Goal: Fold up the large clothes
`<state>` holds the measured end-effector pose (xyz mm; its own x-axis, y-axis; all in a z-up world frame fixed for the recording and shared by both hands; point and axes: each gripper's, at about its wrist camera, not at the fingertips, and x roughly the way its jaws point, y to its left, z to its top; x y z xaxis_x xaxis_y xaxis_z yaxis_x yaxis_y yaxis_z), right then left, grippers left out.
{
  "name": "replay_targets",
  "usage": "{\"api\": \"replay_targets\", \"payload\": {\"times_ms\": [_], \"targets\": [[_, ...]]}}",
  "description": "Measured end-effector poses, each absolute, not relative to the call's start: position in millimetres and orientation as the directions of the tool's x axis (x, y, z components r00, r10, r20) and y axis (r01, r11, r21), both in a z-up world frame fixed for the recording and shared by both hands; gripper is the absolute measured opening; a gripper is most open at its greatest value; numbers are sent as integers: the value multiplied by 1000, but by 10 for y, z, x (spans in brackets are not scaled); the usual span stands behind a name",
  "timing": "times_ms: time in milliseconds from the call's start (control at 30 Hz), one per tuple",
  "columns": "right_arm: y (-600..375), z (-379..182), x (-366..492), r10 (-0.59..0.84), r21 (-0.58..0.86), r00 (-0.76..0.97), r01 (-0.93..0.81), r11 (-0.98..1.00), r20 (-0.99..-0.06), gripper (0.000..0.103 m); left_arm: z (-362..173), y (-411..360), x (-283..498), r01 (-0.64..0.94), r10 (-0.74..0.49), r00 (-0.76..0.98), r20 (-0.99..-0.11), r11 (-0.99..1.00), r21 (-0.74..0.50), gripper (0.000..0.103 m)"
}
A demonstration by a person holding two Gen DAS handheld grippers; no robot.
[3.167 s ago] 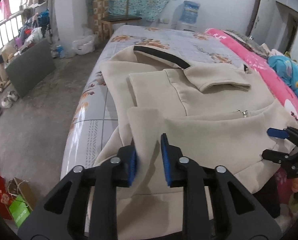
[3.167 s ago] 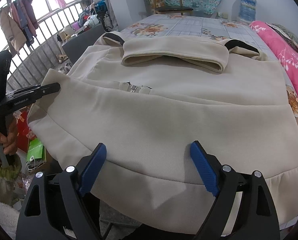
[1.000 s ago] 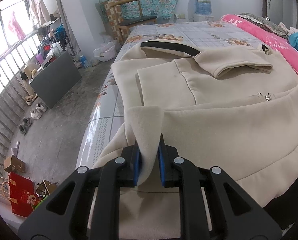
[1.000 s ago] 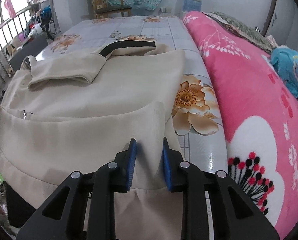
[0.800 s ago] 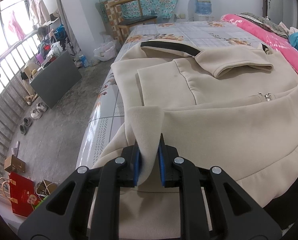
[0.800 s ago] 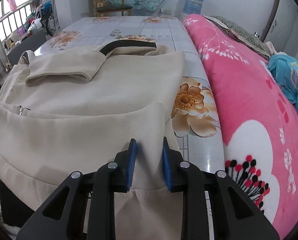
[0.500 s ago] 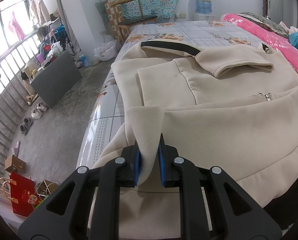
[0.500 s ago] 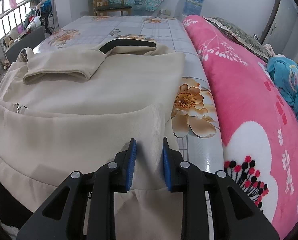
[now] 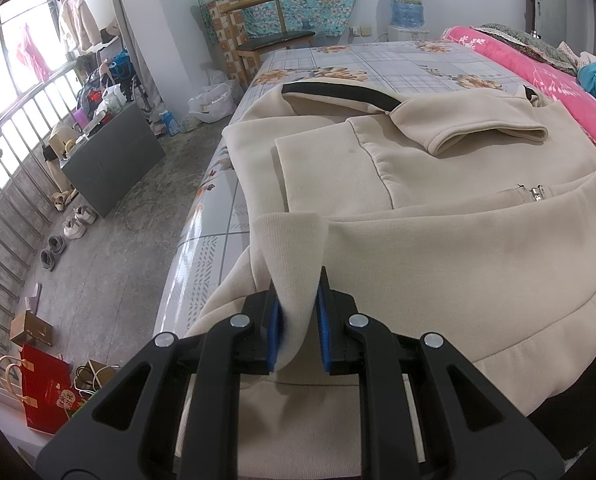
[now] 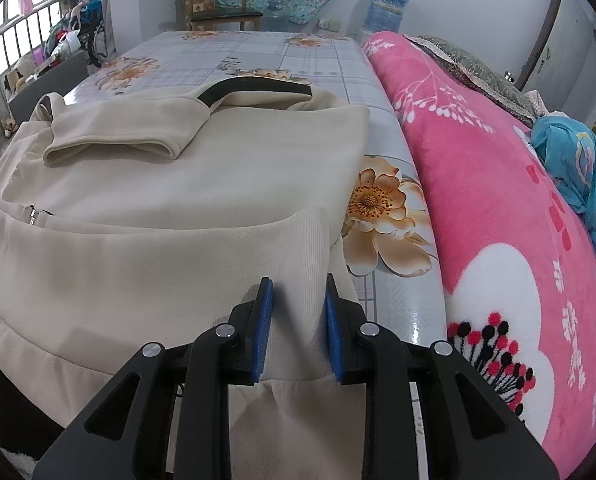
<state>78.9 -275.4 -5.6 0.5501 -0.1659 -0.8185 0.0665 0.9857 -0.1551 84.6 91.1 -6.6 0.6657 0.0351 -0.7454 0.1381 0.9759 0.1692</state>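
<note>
A large beige sweatshirt (image 9: 438,184) lies spread on the floral bed sheet (image 9: 398,64), sleeves folded over its chest, black-lined collar at the far end. Its ribbed hem is lifted and turned up over the body. My left gripper (image 9: 298,312) is shut on the hem's left corner, the cloth pinched between the blue pads. In the right wrist view the same sweatshirt (image 10: 157,184) fills the left side. My right gripper (image 10: 298,316) is shut on the hem's right corner, close to the bed's near edge.
A pink flowered blanket (image 10: 498,208) runs along the right side of the bed, with a blue cloth (image 10: 578,168) on it. Left of the bed lie bare floor, shoes (image 9: 73,224), a grey board (image 9: 109,160) and a red gift bag (image 9: 45,392). A wooden chair (image 9: 273,36) stands beyond.
About three seconds ago both grippers stood open over the hem; now each is shut on a hem corner. Over the last second neither gripper nor the cloth has visibly moved.
</note>
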Motion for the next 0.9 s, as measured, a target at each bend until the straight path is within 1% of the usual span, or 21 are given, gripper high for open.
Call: {"api": "replay_targets", "payload": {"times_ms": [300,500,633,800,900], "targets": [[-2673,-68,754,-217,-201,565,91,975,-796,25,-65,945,799,136,28,672,-740,978,160,16],[-2662,-83,738,-236,-216,585,105,971,-776,25,-75,923,795,136,50,673,-738,972,190,16],[-2647,-100,724,-244,-230,600,102,968,-762,24,-95,870,775,129,93,682,-725,961,244,16],[-2621,-109,700,-250,-247,617,92,965,-746,21,-113,804,764,117,140,692,-708,946,302,15],[-2609,-98,670,-252,-249,630,95,964,-735,15,-115,793,750,112,159,698,-698,939,326,14]]}}
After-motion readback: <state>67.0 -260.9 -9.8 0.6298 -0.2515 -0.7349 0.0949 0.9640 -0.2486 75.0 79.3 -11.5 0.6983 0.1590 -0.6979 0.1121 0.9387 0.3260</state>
